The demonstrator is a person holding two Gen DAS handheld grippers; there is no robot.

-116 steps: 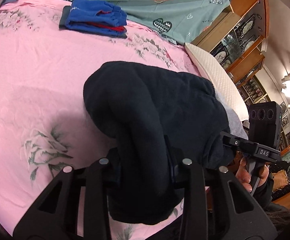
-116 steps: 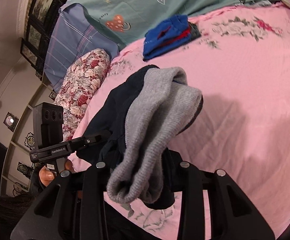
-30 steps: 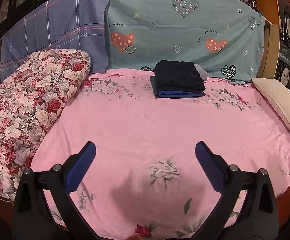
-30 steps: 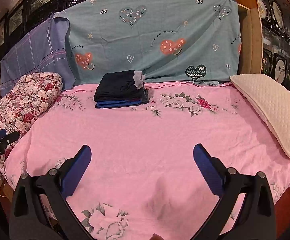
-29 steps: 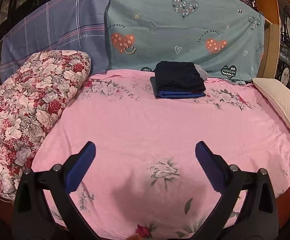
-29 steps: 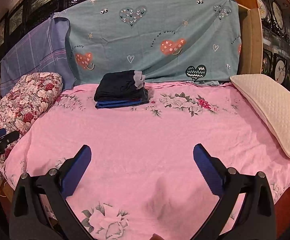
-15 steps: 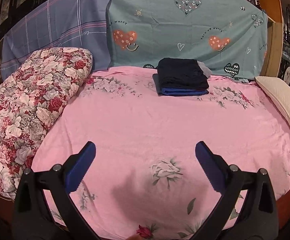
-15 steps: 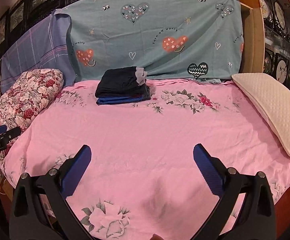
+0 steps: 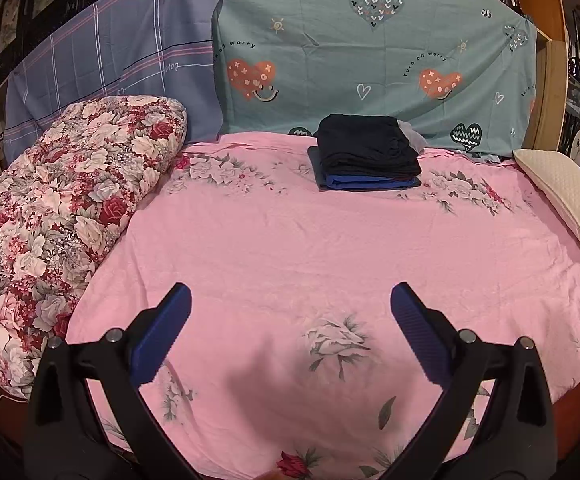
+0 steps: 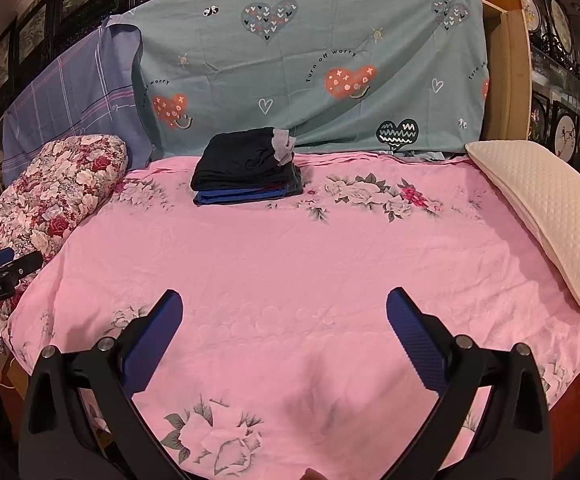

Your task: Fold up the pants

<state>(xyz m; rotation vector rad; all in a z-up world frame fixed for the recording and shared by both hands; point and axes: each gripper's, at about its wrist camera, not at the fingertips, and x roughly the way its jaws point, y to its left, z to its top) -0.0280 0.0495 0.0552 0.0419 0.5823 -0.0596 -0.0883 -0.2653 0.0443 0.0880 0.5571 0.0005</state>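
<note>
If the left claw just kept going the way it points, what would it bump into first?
Probably the pink floral bedsheet: the open left claw seems angled slightly down at bare bed. The folded dark pants lie farther back; depth is uncertain.

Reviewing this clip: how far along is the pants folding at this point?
Looks finished: the dark pants lie folded on top of the blue clothes at the far side of the pink bed. Left gripper and right gripper are open, holding nothing. No unfolded garment is visible.

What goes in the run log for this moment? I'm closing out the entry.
left gripper: open, empty | right gripper: open, empty | dark pants: folded, atop blue garment
</note>
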